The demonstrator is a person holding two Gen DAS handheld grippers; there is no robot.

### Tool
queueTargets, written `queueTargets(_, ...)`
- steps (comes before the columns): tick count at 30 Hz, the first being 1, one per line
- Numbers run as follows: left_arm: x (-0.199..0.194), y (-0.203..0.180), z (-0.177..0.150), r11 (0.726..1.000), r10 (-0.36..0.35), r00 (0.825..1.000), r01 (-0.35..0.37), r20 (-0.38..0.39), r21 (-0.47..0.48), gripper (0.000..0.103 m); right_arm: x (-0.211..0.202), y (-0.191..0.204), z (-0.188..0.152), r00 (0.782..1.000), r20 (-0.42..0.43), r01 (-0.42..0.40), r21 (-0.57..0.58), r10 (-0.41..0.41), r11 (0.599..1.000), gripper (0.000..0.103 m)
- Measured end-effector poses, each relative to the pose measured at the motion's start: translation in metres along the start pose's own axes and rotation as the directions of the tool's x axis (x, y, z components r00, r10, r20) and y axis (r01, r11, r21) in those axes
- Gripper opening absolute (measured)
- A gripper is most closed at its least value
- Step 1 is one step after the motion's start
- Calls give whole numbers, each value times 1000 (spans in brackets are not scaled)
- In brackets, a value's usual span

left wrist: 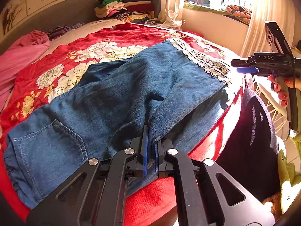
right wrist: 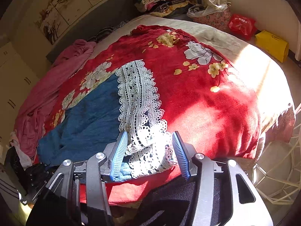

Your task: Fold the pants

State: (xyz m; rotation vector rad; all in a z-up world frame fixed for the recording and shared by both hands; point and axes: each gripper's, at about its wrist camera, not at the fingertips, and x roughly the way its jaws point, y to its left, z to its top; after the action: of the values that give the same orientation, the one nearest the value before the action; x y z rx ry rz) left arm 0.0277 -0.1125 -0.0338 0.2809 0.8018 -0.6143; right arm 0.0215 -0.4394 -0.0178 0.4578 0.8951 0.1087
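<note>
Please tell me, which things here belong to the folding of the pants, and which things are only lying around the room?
Belongs to the job:
- denim pants
- lace hem
- left gripper, shut on the denim
- right gripper, open around the lace
- red floral blanket, the work surface

Only lying about:
- pile of clothes
- pink garment
- red bag
- yellow bag
</note>
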Motion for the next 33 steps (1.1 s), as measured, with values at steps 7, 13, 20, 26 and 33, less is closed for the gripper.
queueTargets(7,6,1,0,1000,13,1000,-13,-28,-26,1,12,12,0,1000,-2,30,-104,-30,994,17)
queueTargets(13,-13,0,1,1000,-3,1000,3,-3,-24,1,-18,14,1,1000,21,25,-132,-22,991,15)
queueTargets(20,-3,-6,-16,999,-38,997,36,-65,-31,1,-11,6,-10,997,-22,65,-136,-69,989,15)
queueTargets(26,14,-8,-23,999,-32,994,28,-104,-39,4,-13,-2,-14,992,-31,117,-75,-120,990,26)
queueTargets(33,2,-6,-24,997,-47,996,42,-75,-60,24,-41,38,-11,993,91,91,-197,-74,976,39)
